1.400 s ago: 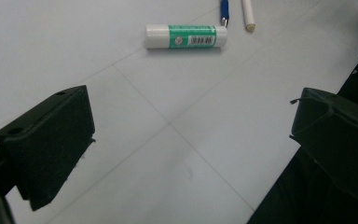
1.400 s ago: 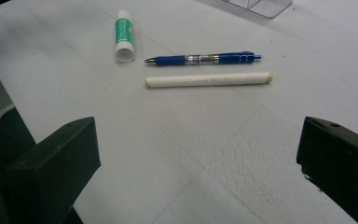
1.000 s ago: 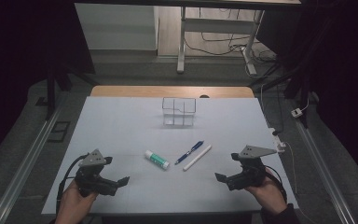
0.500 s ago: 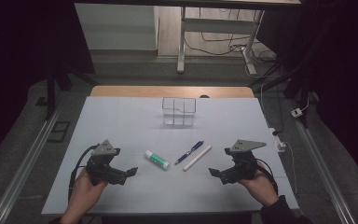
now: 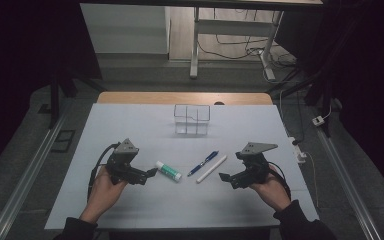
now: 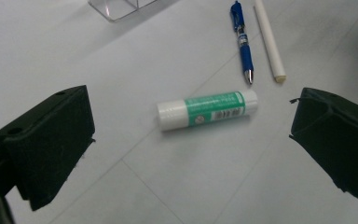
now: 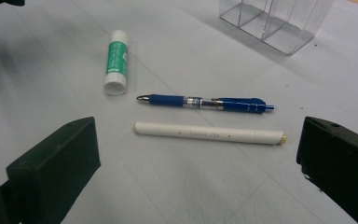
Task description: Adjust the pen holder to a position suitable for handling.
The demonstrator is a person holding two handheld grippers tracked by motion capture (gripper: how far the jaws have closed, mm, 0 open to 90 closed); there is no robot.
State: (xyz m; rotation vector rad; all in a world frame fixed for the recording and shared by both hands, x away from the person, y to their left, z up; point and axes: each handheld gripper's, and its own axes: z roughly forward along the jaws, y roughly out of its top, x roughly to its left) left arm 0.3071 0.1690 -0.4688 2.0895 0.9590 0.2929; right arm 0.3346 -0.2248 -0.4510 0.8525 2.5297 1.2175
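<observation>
**Glue stick lies between wide-open left jaws**

The glue stick (image 6: 207,109), a green-labelled white cylinder, lies flat on the white table (image 5: 130,125), framed by the left gripper (image 5: 147,175), jaws wide apart, touching nothing. The right gripper (image 5: 225,178), equally open and empty, faces a smooth white pen (image 7: 209,133); its view shows the blue pen (image 7: 207,103) has a metal tip. A clear plastic organizer (image 5: 192,119) stands beyond.

On the worktop (image 5: 130,125) lay one glue stick (image 5: 168,171), one blue pen (image 5: 203,163) and one white pen (image 5: 211,169), three small things in all. One clear box (image 5: 192,119) stood behind them. Two grippers were there, a left gripper (image 5: 150,174) and a right gripper (image 5: 225,177), each with two fingers.
</observation>
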